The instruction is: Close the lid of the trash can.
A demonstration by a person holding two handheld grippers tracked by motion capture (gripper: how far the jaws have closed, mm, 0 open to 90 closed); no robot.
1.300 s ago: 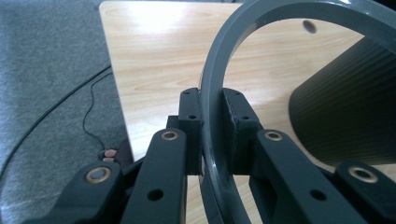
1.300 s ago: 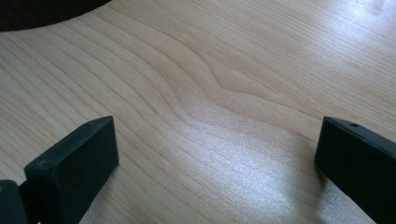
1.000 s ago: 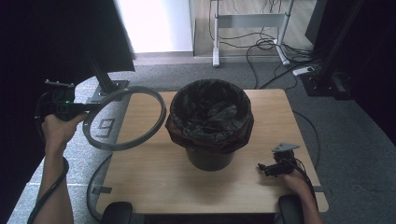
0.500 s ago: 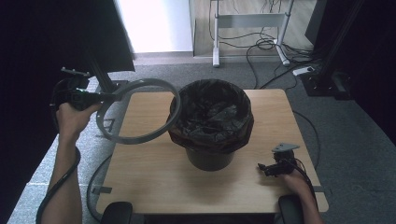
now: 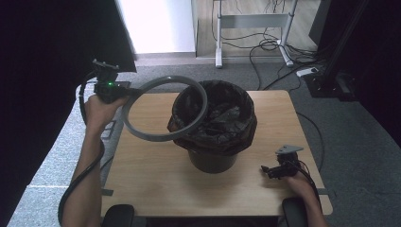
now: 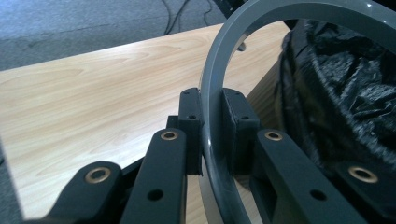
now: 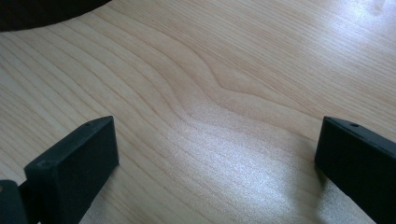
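With your left gripper clamped on the grey plastic ring held over the near-left rim of the black bag-lined round bin, level and centre it, probably before pressing down, while your wide-open right gripper rests on the light wooden table.

Glossy grey plastic ring, crinkled bin liner

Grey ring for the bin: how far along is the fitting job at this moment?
Done: the black bag already lines the bin, its edge folded over the rim. In hand: the left gripper is clamped on the grey ring, held tilted in the air, its far side overlapping the bin's mouth. Left: centre the ring and press it down. The right gripper rests open on the table.
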